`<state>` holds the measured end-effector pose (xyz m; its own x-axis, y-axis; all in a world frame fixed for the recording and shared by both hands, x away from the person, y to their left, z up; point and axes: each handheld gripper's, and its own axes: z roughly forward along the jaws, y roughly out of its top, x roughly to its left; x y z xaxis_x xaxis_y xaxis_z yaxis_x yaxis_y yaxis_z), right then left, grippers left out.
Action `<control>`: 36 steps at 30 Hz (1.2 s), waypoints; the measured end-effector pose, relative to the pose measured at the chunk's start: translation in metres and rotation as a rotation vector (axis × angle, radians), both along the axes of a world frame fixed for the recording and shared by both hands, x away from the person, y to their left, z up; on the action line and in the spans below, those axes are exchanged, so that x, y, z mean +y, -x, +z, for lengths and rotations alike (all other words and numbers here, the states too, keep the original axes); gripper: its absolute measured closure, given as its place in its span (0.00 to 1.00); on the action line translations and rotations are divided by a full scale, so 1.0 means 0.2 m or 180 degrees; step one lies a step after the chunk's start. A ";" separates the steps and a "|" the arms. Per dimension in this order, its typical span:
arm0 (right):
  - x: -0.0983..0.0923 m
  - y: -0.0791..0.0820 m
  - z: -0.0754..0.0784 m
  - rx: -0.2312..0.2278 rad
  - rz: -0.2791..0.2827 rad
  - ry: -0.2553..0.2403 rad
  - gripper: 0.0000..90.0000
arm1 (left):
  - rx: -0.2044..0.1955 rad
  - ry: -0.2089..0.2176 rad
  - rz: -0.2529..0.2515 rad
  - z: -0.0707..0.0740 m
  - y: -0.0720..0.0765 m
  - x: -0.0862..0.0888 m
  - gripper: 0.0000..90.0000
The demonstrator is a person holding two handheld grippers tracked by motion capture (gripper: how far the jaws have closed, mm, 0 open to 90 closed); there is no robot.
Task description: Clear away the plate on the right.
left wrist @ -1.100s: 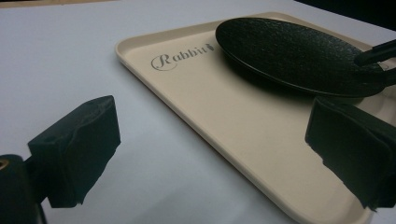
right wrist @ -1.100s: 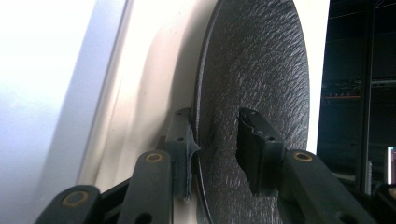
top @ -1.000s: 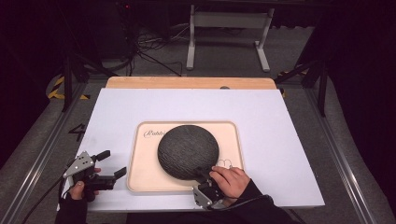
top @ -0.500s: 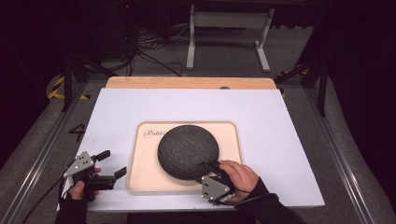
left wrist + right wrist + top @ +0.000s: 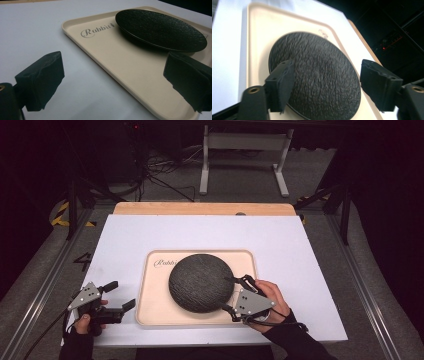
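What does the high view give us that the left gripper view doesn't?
High view alone: the right tool with its jaws apart at the plate's near-right edge, having just been opening, the hand holding it, the wooden board behind the table, and a metal stand on the floor. Left gripper view alone: the left tool's open pads close up, and the plate's raised rim seen side-on. Both: the cream tray with its script lettering, the dark textured plate on it, the white tabletop.
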<state>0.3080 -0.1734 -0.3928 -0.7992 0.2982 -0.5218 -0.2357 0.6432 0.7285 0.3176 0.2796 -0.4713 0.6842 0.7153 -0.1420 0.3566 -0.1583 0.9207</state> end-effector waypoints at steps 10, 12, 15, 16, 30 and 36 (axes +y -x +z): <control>-0.08 -0.02 0.03 0.0316 -0.0139 -0.0871 0.16 | -0.0001 0.0004 0.0001 0.00 0.00 0.00 0.04; -0.11 -0.03 0.04 0.0400 -0.0164 -0.0988 0.10 | -0.0009 -0.0008 -0.0002 0.00 0.00 0.00 0.04; -0.13 -0.03 0.04 0.0450 -0.0173 -0.1060 0.07 | -0.0009 -0.0005 0.0000 0.00 0.00 0.00 0.04; -0.15 -0.04 0.04 0.0492 -0.0158 -0.1091 0.05 | -0.0009 -0.0007 -0.0002 0.00 0.00 0.00 0.04; -0.36 -0.06 0.03 0.0642 -0.0462 -0.1503 0.03 | -0.0010 -0.0008 -0.0002 0.00 0.00 0.00 0.04; -0.48 -0.07 0.02 0.0578 -0.0583 -0.1506 0.03 | -0.0009 -0.0007 0.0000 0.00 0.00 0.00 0.04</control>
<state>0.3214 -0.2691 -0.3894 -0.7769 0.6102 -0.1551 0.0062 0.2536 0.9673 0.3177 0.2798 -0.4713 0.6846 0.7156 -0.1384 0.3539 -0.1603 0.9214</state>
